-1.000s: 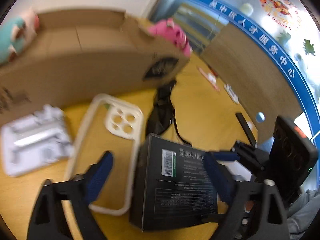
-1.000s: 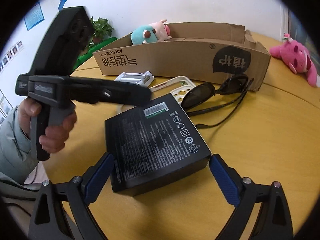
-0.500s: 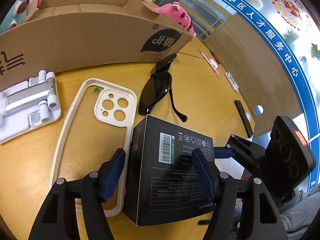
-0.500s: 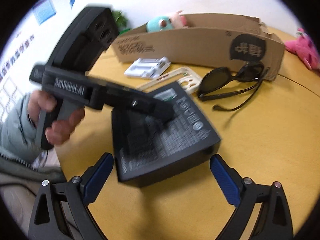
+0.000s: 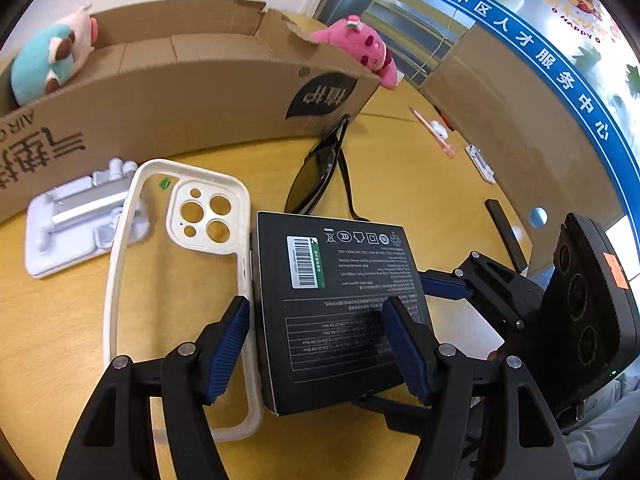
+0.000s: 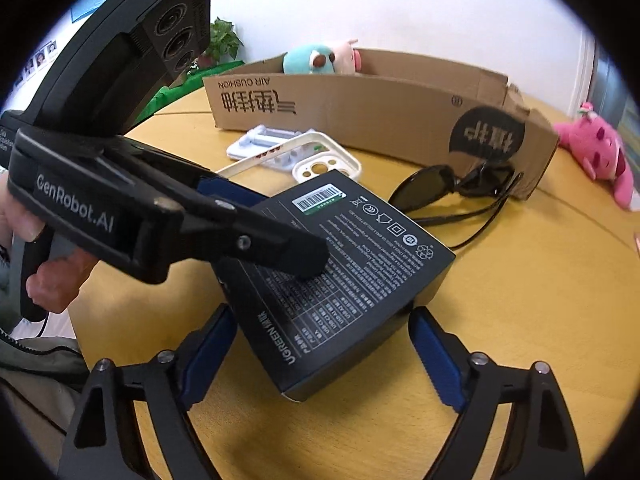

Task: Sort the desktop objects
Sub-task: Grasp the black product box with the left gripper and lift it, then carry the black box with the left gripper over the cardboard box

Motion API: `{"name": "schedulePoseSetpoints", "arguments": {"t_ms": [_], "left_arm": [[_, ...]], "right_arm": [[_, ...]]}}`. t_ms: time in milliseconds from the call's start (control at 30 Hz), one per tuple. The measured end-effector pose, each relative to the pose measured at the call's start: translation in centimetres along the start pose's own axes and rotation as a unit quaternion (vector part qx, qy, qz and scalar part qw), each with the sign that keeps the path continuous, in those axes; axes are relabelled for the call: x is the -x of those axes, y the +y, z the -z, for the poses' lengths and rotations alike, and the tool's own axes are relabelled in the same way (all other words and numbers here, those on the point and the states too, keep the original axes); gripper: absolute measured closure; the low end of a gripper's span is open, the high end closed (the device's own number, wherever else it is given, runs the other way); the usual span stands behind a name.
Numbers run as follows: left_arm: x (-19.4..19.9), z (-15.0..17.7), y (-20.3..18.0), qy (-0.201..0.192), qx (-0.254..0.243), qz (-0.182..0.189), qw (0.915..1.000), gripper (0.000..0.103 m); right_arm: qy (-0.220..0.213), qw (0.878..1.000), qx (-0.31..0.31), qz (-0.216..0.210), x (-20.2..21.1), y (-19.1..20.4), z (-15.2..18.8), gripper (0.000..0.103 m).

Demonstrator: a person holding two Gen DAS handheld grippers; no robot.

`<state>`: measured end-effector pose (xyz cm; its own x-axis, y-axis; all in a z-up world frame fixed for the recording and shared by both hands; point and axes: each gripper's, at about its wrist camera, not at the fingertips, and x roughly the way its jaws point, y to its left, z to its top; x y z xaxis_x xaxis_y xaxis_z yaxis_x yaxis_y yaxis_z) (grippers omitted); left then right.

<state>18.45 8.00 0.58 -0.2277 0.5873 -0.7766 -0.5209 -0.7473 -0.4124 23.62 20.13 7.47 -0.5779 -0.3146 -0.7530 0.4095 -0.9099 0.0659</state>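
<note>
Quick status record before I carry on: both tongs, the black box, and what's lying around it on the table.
left tongs: straddling the black box, closing; contact unclear
right tongs: open, around the box's near corner, not touching
black box: flat on the table, label side up
phone case: white, beside the box
sunglasses: folded, behind the box
phone stand: white, under the case's far corner
cardboard box: at the back, teal plush toy inside
pink plush toy: on the table by the cardboard box's end
</note>
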Motion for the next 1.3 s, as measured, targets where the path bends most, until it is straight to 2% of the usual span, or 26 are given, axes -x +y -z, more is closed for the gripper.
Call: {"name": "schedulePoseSetpoints", "arguments": {"t_ms": [133,200,300,367,433,500,567,633,733,867,1000,1167,1300], "left_arm": [[-0.3,-0.2,0.7,0.012,0.002,-0.011,0.9999,0.033],[-0.5,-0.1,1.4,0.016,0.013,-0.011,0.9997,0.03],[0.0,-0.2,1.8,0.008,0.016,-0.013,0.9997,0.031],[0.4,-0.5,1.7,-0.005,0.01,0.009,0.9999,0.031],[0.4,-1.0,0.9,-0.013,-0.007,0.029,0.9995,0.03],[-0.6,-1.7,0.2,-0.007,-0.033,0.029,0.999,0.03],[-2.4,-2.0,1.0,0.024,-0.009,0.028,0.9993,0.03],[-2.8,-1.9,1.6,0.025,0.013,0.048,0.9984,0.03],[-2.9,-1.9,1.4,0.022,0.008,0.048,0.9986,0.029],[-2.7,-1.6,0.8,0.008,0.01,0.027,0.9995,0.03],[-1.2,-1.7,-0.7,-0.015,-0.022,-0.006,0.9996,0.03],[1.6,-3.1,-1.0,-0.052,-0.024,-0.008,0.9983,0.03],[4.3,-5.2,-1.5,-0.086,-0.038,-0.022,0.9954,0.03]], "right_arm": [[-0.006,1.0,0.009,-0.002,-0.1,0.3,-1.1,0.019],[0.008,1.0,0.0,-0.005,-0.9,0.1,-1.1,0.028],[0.024,0.999,-0.02,-0.015,-1.7,-0.8,-0.6,0.028],[0.027,0.999,-0.02,-0.009,-1.8,-1.1,-0.6,0.028],[0.028,0.999,-0.018,-0.006,-1.8,-1.4,-0.7,0.028],[0.029,0.999,-0.009,-0.007,-1.9,-1.5,-1.0,0.025],[0.028,1.0,-0.004,0.005,-2.0,-1.7,-1.2,0.024],[0.027,1.0,-0.006,0.004,-2.1,-2.1,-1.4,0.023],[0.023,1.0,-0.008,0.006,-2.0,-2.4,-1.3,0.023],[0.016,1.0,-0.01,0.02,-2.0,-2.0,-1.2,0.025],[0.008,0.999,-0.004,0.039,-1.9,-1.3,-1.5,0.025],[-0.032,0.998,-0.012,0.046,0.0,-0.8,-2.7,0.026],[-0.064,0.996,0.006,0.06,1.5,-0.5,-5.1,0.026]]}}
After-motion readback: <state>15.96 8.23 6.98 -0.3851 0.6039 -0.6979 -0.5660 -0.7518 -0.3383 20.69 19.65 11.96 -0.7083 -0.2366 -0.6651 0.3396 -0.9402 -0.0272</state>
